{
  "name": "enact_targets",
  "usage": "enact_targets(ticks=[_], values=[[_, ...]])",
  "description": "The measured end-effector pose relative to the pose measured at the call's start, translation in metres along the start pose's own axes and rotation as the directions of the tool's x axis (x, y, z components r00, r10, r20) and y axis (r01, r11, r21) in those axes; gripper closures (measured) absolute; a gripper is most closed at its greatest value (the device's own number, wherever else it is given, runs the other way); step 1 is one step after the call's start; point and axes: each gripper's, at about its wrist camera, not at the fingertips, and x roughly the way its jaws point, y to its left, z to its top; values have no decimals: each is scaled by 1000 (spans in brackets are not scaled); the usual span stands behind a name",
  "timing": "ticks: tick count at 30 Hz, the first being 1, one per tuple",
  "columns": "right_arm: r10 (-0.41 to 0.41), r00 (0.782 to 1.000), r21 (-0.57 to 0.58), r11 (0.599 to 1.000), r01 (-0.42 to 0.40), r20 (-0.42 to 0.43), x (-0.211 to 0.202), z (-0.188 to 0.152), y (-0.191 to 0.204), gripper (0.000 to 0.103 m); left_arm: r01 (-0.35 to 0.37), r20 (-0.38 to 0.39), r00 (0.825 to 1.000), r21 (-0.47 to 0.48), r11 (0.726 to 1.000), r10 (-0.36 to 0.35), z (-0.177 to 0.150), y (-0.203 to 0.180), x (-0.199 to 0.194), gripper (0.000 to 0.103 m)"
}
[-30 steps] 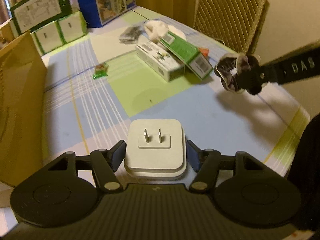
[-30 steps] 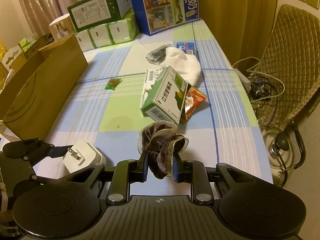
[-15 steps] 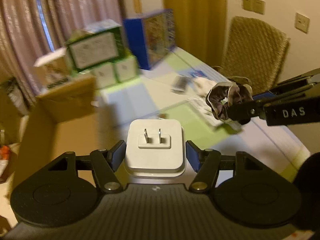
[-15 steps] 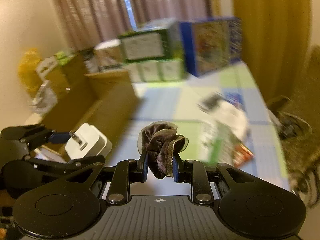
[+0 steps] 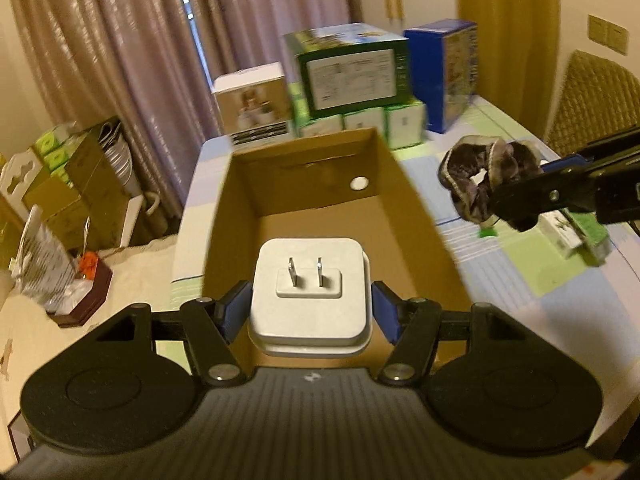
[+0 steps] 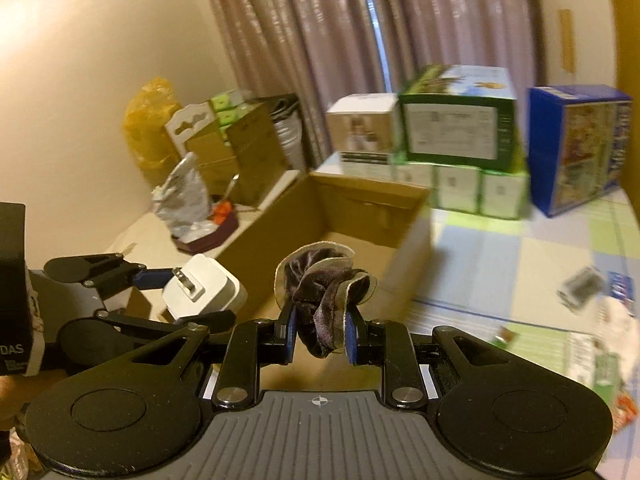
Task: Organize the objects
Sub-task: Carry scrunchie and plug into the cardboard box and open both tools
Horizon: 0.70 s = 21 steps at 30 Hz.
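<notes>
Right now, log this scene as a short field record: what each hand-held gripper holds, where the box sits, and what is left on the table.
left hand-held gripper: shut on white plug adapter, prongs facing the camera
right hand-held gripper: shut on dark velvet scrunchie
cardboard box: open, on the table's left part, directly ahead of the left hand-held gripper
box contents: none visible on the floor that shows
table: checked cloth; green carton and small green packet lie on it
far end: stacked boxes

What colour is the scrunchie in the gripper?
The scrunchie is dark purple-brown velvet with a pale cream edge, shown best in the right wrist view.
</notes>
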Motion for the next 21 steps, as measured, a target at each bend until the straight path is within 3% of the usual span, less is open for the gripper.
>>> enact_targets(ticks=[4, 6, 7, 8, 15, 21], values=[[23, 1000, 10, 1000, -23, 6, 24, 8, 5, 80, -1, 8, 1000, -29, 1000, 1, -2, 17, 9, 43], [46, 998, 33, 998, -48, 38, 33, 12, 2, 56, -1, 25, 1000, -51, 999, 2, -1, 24, 15, 41], [56, 997, 38, 998, -58, 49, 36, 14, 2, 40, -6, 30, 1000, -61, 998, 7, -2, 26, 17, 36], [61, 997, 32, 998, -63, 57, 37, 17, 2, 37, -11, 33, 999, -66, 998, 13, -3, 28, 18, 32], [2, 998, 63, 998, -6, 63, 21, 11, -14, 37, -9, 41, 999, -101, 995, 13, -14, 33, 11, 31], [-52, 996, 152, 988, 41, 75, -21, -26, -36, 35, 10, 68, 998, -118, 993, -2, -18, 20, -14, 30]])
